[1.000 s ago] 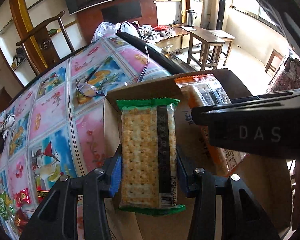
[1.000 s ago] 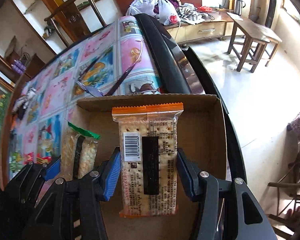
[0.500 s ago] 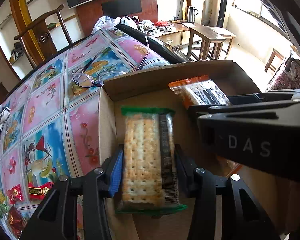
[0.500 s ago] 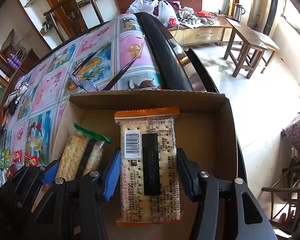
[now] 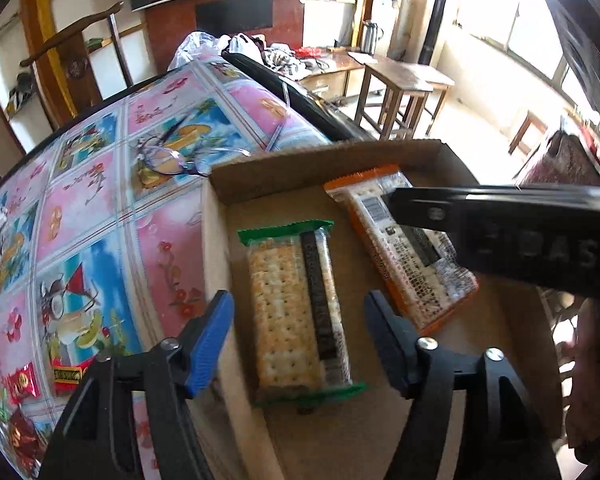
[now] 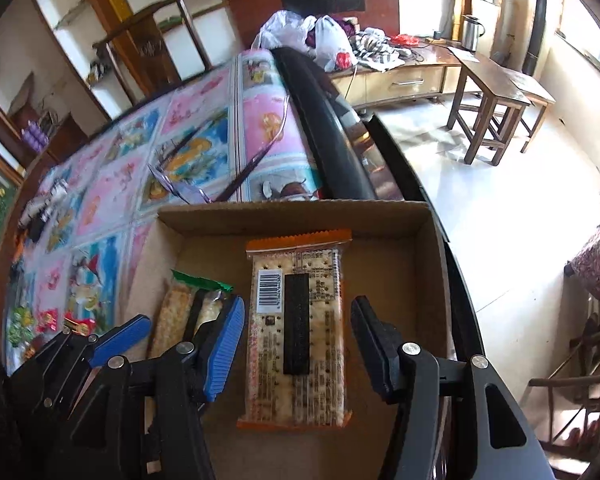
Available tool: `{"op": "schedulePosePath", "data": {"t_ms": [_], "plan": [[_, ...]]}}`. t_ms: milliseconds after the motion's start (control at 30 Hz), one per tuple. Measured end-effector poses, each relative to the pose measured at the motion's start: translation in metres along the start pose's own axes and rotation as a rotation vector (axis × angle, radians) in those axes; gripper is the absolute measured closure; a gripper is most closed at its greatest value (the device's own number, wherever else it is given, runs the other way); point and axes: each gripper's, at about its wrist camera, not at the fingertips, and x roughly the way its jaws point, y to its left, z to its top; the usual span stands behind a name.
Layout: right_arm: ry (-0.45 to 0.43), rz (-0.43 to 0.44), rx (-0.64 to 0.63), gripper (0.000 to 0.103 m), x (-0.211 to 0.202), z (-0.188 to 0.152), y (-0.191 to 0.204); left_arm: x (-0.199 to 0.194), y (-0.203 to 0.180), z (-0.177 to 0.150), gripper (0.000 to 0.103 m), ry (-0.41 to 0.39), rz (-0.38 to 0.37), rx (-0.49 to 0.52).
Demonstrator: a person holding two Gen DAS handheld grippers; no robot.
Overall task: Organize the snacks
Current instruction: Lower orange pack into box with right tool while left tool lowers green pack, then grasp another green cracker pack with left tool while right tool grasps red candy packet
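My left gripper [image 5: 300, 316] has just been opening; the right gripper [image 6: 298, 336] gapes too. Lifting carelessly could snag either cracker pack [image 5: 300, 312] in the box [image 5: 320, 164].

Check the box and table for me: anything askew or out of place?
Nothing is spilled or damaged. Both cracker packs, green-edged and orange-edged, lie flat in the cardboard box. One oddity: a pair of glasses rests on the tablecloth by the box's far corner, among the snack work.
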Motion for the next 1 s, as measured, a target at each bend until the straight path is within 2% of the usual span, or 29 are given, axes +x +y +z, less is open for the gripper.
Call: {"op": "schedulePosePath", "data": {"t_ms": [67, 167, 300, 467, 733, 1000], "plan": [[-0.022, 0.013, 0.007, 0.044, -0.011, -0.003, -0.001, -0.008, 0.007, -0.001, 0.035, 0.001, -0.038, -0.030], [-0.049, 0.046, 0.041, 0.044, -0.027, -0.013, -0.002, -0.023, 0.015, -0.003, 0.035, -0.012, -0.046, -0.054], [-0.081, 0.063, 0.066, 0.044, -0.044, -0.025, 0.002, -0.043, 0.024, -0.008, 0.035, -0.024, -0.093, -0.091], [-0.089, 0.098, 0.082, 0.044, -0.059, -0.045, 0.012, -0.073, 0.033, -0.033, 0.035, -0.045, -0.118, -0.097], [-0.047, 0.195, 0.028, 0.044, -0.070, -0.091, 0.063, -0.116, 0.062, -0.104, 0.035, -0.060, -0.044, -0.052], [0.006, 0.267, -0.094, 0.044, -0.067, -0.125, 0.149, -0.150, 0.120, -0.168, 0.035, -0.044, 0.002, -0.114]]}}
